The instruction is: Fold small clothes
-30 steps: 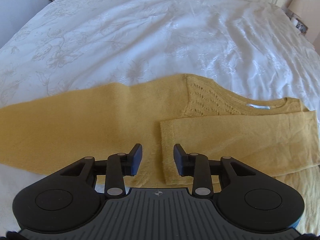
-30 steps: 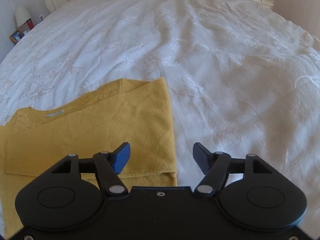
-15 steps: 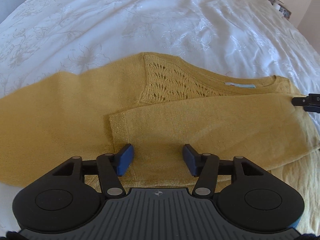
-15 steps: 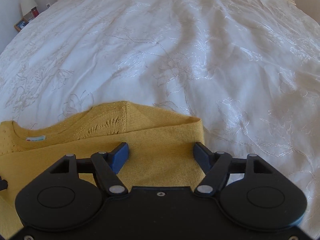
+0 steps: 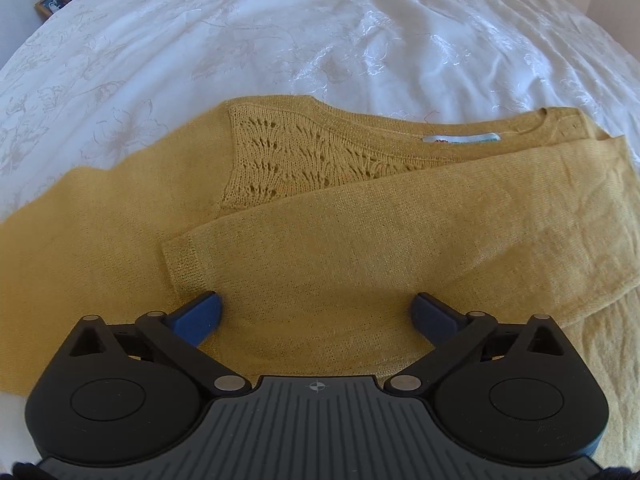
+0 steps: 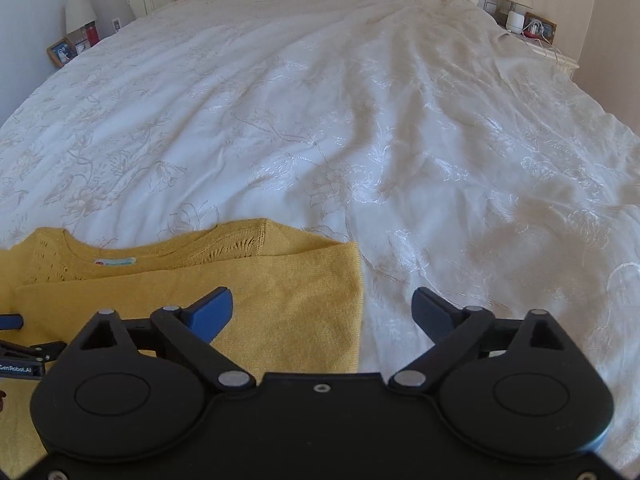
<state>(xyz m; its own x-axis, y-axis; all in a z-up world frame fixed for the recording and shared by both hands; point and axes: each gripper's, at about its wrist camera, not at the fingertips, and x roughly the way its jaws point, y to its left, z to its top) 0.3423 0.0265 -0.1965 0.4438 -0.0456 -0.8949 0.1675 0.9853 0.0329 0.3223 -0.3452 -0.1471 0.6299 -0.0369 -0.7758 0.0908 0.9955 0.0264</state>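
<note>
The yellow sweater [image 5: 328,240] lies flat on the white bedspread [image 6: 360,120], one sleeve [image 5: 400,232] folded across its body. The left gripper [image 5: 316,312] hovers over that sleeve – jaws opening, pads pressing nothing. The right gripper [image 6: 322,306] straddles the sweater's side edge – jaws opening, nothing held.

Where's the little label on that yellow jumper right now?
The label sits just inside the neckline of the yellow jumper, at its far edge by the white bedspread, right of the lacy knit panel.
</note>
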